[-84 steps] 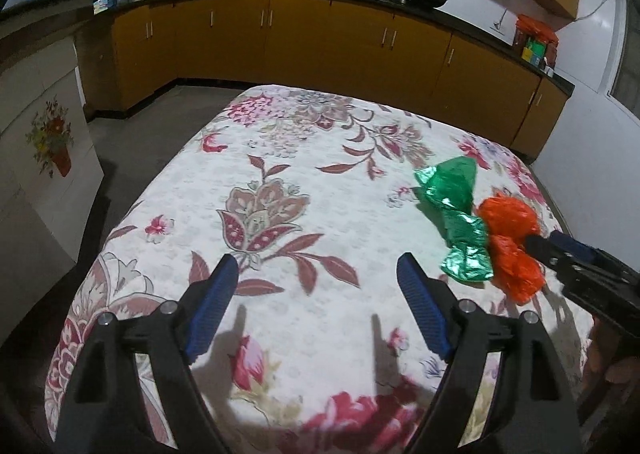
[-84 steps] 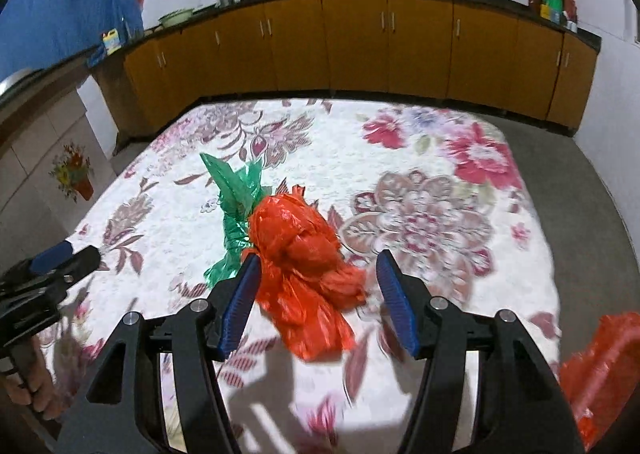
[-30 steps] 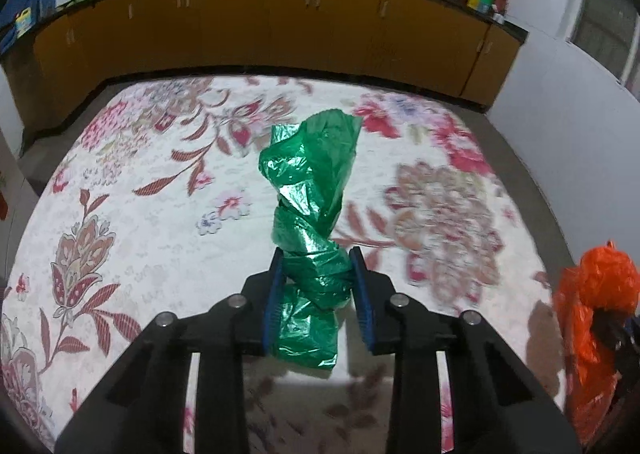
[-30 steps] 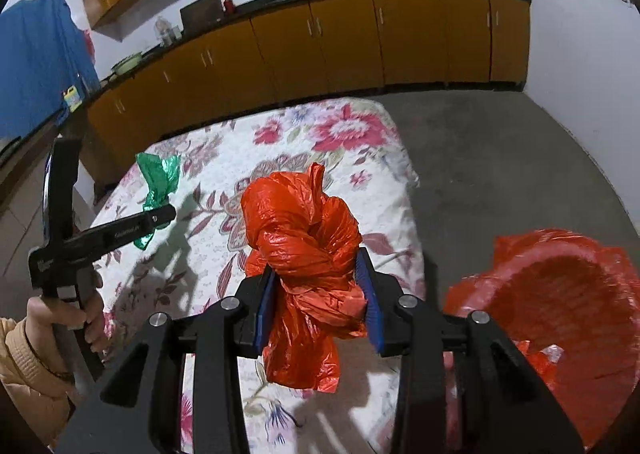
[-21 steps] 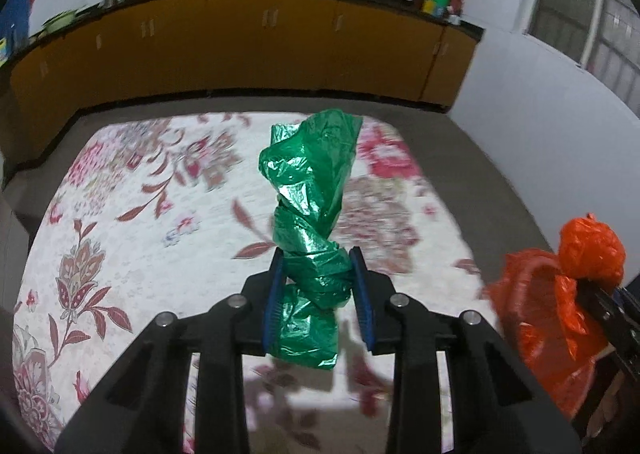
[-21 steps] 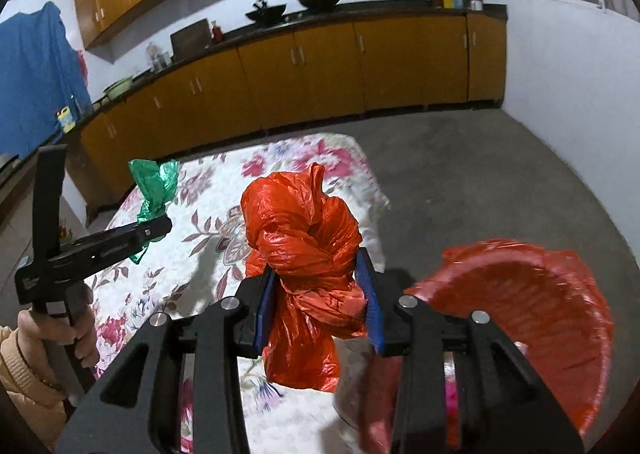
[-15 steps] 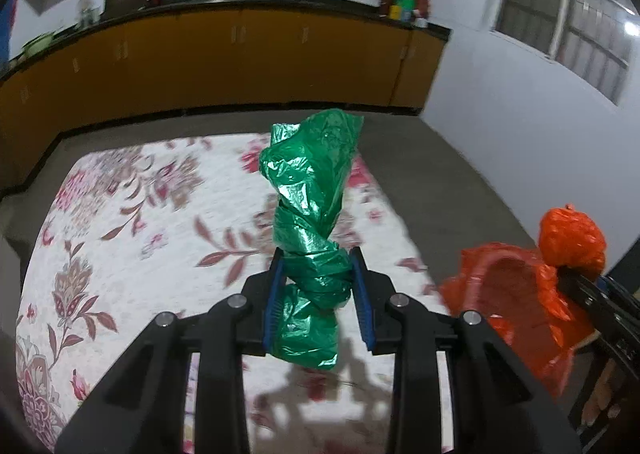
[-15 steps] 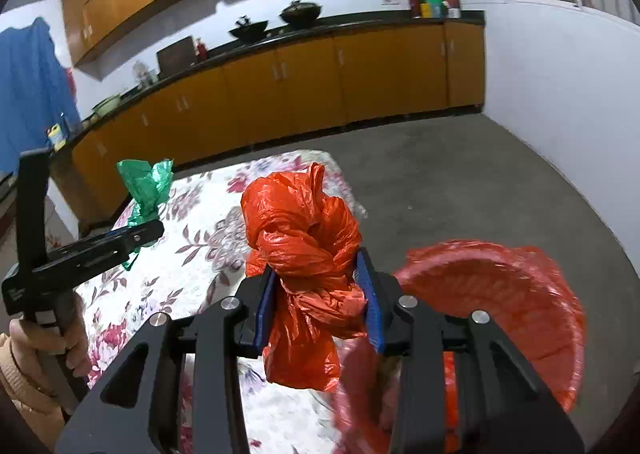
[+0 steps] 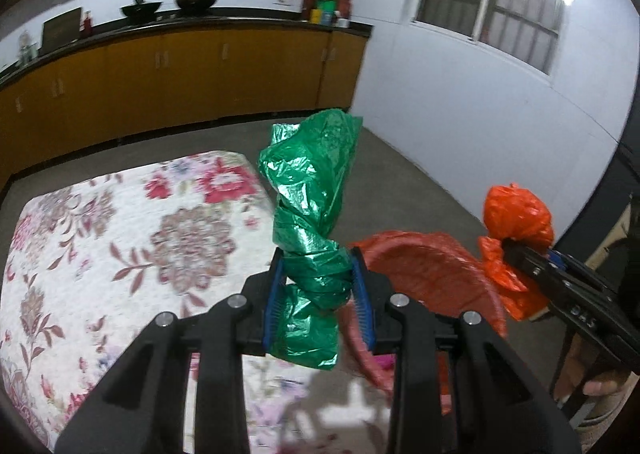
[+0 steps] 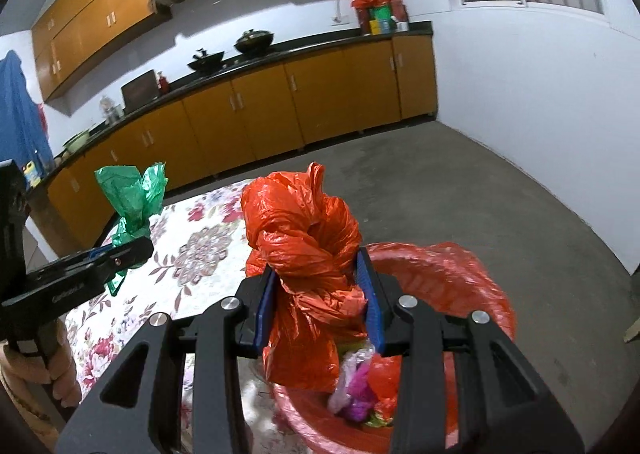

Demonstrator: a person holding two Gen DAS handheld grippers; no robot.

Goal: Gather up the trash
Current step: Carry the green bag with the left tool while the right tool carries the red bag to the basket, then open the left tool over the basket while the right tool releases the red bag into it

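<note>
Each tool clamps a bag, green bag (image 9: 316,254) left, orange bag (image 10: 308,254) right, above the red-lined bin (image 10: 472,286), seemingly part-filled.

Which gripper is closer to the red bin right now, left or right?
Right. The right gripper, jaws clamped on the orange bag, hangs right over the bin. The left gripper, gripping the green bag, sits beside it by the table edge.

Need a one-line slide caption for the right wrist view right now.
Right gripper clamps a knotted orange bag above the red-lined bin; left gripper holds a green bag over the floral table.
</note>
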